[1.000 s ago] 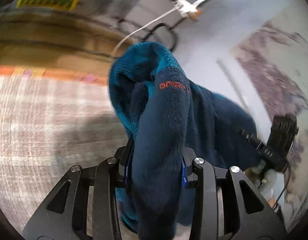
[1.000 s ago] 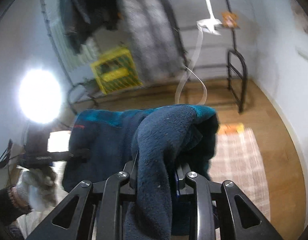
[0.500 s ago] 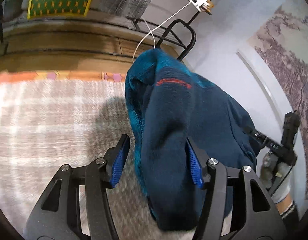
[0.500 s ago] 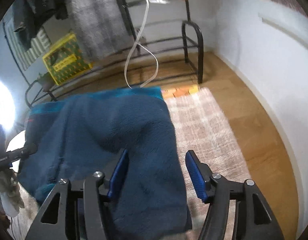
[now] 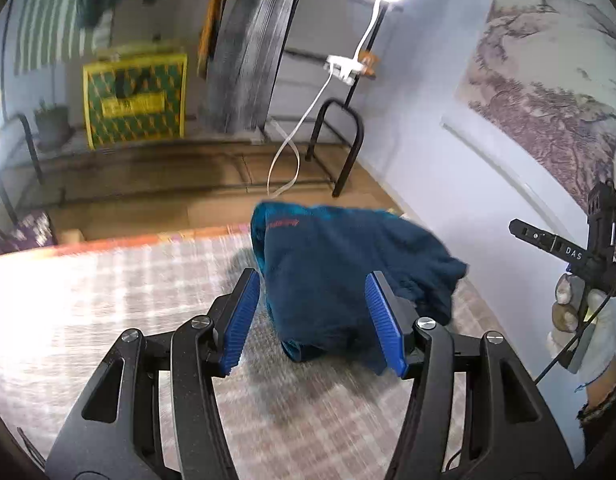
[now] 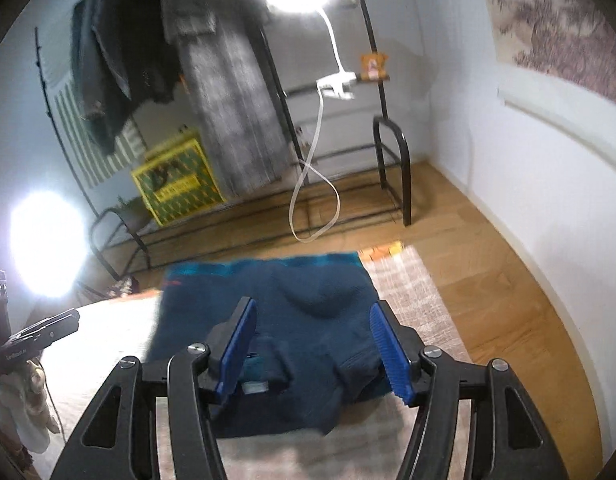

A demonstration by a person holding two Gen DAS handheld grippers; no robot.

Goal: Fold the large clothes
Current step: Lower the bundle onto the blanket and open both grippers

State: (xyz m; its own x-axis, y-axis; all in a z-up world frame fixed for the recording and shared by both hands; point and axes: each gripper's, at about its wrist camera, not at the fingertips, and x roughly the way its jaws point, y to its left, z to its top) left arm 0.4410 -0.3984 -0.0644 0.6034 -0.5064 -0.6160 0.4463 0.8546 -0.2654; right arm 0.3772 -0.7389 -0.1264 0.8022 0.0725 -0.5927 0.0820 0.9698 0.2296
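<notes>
A dark blue fleece garment with teal lining and a small red logo lies folded in a heap on the pale checked rug. It also shows in the right wrist view. My left gripper is open and empty, just above the near side of the fleece. My right gripper is open and empty, over the near edge of the fleece. The right gripper and its gloved hand show at the right edge of the left wrist view. The left gripper shows at the left edge of the right wrist view.
A black clothes rack with hanging clothes stands behind the rug on the wooden floor. A yellow-green bag sits on the rack's base. A white cable dangles from a clamp lamp. A white wall runs along the right.
Both grippers have opened and let go of the fleece. The fleece has dropped onto the rug in a folded heap. Both grippers have pulled back and up from it.
</notes>
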